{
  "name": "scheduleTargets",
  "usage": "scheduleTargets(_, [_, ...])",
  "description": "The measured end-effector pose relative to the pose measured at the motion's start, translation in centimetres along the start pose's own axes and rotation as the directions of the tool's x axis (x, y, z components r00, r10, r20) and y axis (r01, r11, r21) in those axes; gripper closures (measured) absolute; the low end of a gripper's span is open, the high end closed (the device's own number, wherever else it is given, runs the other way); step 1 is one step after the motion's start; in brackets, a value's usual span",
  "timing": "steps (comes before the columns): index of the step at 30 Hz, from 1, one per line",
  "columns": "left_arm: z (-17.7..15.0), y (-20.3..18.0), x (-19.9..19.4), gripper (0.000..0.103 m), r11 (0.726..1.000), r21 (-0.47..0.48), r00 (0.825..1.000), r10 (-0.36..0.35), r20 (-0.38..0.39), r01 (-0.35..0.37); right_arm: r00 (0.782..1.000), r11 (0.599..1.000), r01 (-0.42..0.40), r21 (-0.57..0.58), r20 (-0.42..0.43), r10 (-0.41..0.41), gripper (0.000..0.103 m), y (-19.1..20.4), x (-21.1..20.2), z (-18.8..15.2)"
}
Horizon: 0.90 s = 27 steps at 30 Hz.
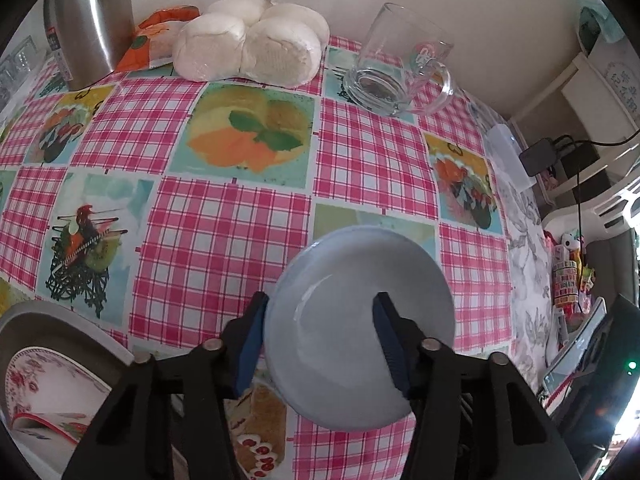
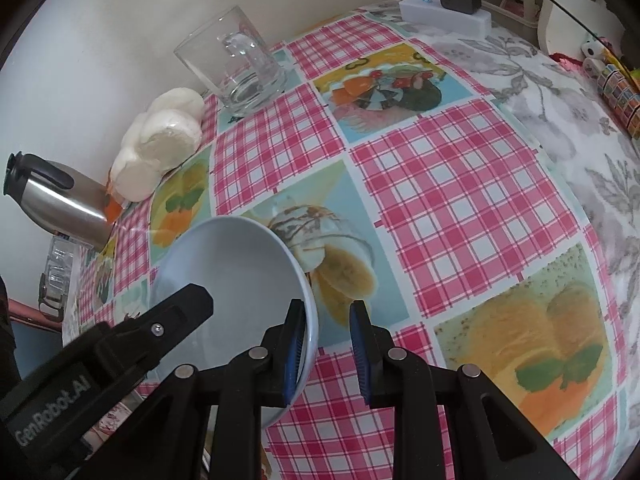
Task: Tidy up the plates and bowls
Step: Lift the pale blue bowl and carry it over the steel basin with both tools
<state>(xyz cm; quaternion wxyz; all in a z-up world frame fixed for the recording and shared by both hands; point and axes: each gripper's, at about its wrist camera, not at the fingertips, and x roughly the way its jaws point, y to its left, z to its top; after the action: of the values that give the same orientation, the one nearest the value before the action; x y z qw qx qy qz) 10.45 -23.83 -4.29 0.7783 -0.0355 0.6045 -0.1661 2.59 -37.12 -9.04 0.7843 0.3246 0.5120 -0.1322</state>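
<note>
The blue bowl point(image 1: 356, 332) is judged glazed ceramic: stiff, slippery, breakable, moderately heavy; the rim is the only sound hold. It sits on the checked tablecloth point(image 1: 224, 216). The left gripper point(image 1: 320, 344) straddles its rim at nine o'clock, one finger outside, one inside the basin; the jaws stand partly open, contact uncertain. The right gripper point(image 2: 326, 344) has its jaws narrow and empty, the bowl's rim just outside at nine o'clock. At twelve o'clock, well apart, a glass mug point(image 1: 396, 64) stands.

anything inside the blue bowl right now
The blue bowl shows only bare glazed surface, no food. One left gripper finger reaches inside and hides part of the bottom.
</note>
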Motion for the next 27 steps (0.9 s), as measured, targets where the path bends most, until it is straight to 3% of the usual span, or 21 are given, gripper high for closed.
scheduleTargets(3, [-0.1,0.3,0.7,0.066,1.0,-0.023,1.0,-0.01,-0.005,0.01,1.0,1.0,-0.011,0.013,-0.005,0.011,0.078,-0.4,0.1,0.0])
scheduleTargets(6, [-0.3,0.3,1.3,0.069,0.999,-0.039,1.0,-0.014,-0.011,0.013,1.0,1.0,-0.024,0.016,-0.007,0.024,0.078,-0.7,0.1,0.0])
scheduleTargets(17, [-0.1,1.7,2.9,0.072,0.989,-0.137,0.998,-0.063,-0.026,0.059,0.998,0.998,-0.063,0.013,-0.008,0.063,0.078,-0.4,0.9,0.2])
scheduleTargets(21, [-0.1,1.6,2.8,0.072,0.989,-0.137,0.998,-0.066,-0.021,0.063,0.997,0.997,-0.072,0.019,-0.008,0.072,0.078,-0.5,1.0,0.3])
scheduleTargets(27, [-0.2,1.6,2.5,0.081,0.989,-0.127,0.997,-0.082,-0.01,0.08,0.999,0.998,-0.051,-0.021,0.0,0.051,0.08,0.2,1.0,0.2])
